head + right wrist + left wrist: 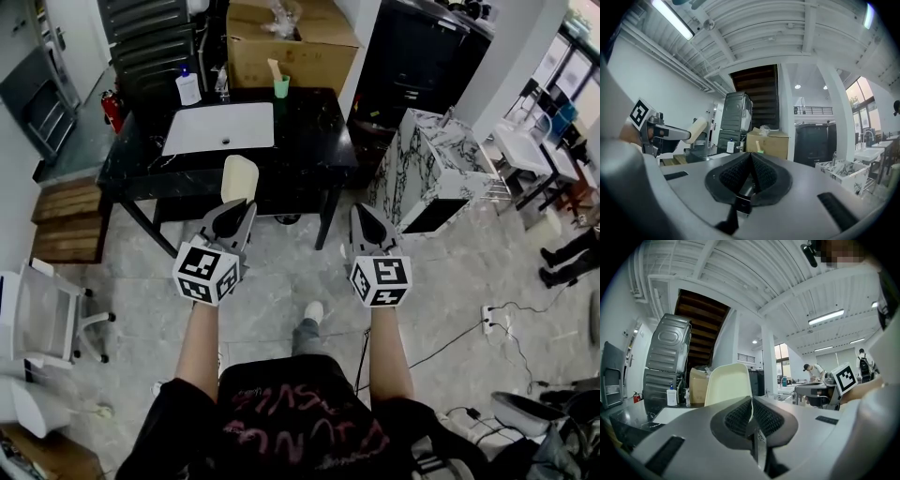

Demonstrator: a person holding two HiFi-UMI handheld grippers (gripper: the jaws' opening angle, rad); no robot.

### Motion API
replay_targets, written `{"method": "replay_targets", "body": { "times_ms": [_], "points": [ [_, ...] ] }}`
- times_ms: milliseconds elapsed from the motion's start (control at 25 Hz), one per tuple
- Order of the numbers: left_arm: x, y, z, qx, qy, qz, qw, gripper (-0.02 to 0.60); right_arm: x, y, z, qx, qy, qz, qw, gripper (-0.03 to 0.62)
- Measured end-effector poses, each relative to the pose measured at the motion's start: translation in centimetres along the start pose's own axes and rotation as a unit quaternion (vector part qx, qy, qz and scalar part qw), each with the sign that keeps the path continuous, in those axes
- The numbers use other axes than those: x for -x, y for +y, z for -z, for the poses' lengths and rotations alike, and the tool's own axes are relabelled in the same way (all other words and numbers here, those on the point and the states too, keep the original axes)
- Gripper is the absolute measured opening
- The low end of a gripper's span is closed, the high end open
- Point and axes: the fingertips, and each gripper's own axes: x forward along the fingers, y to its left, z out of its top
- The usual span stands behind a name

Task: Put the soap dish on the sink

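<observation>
Cream, round-cornered soap dish (239, 178), perhaps plastic, in left hand-held gripper (237, 206)

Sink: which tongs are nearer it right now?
Left. The left tongs, gripping the dish, sit just before the sink; the right tongs hang further right, shut and empty.

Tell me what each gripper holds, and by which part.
The left gripper is shut on the cream soap dish, pinching it by its near rim. The right gripper is shut and holds nothing.
</observation>
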Motion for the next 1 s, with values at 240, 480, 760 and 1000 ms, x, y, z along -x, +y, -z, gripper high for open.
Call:
{"method": "replay_targets", "body": {
  "times_ms": [240,480,760,1000],
  "points": [
    [-5.3,2.1,0.9,0.001,0.014,-0.006,0.9999,0.025,-4.7,-3.1,1.3,-0.007,0.007,-0.01,1.0,0.012],
    [-12.4,4.3,1.7,0.006,0.026,-0.01,0.9996,0.025,-10.3,-7.8,2.0,-0.005,0.003,-0.011,1.0,0.012],
    [-21.1,6.2,0.8,0.007,0.031,-0.028,0.9991,0.025,-16.8,-14.0,2.5,-0.008,0.015,-0.029,0.999,0.012],
    [-25.5,6.9,0.6,0.001,0.04,-0.04,0.9984,0.025,-20.4,-17.7,2.7,-0.005,0.014,-0.041,0.999,0.012]
  ]
}}
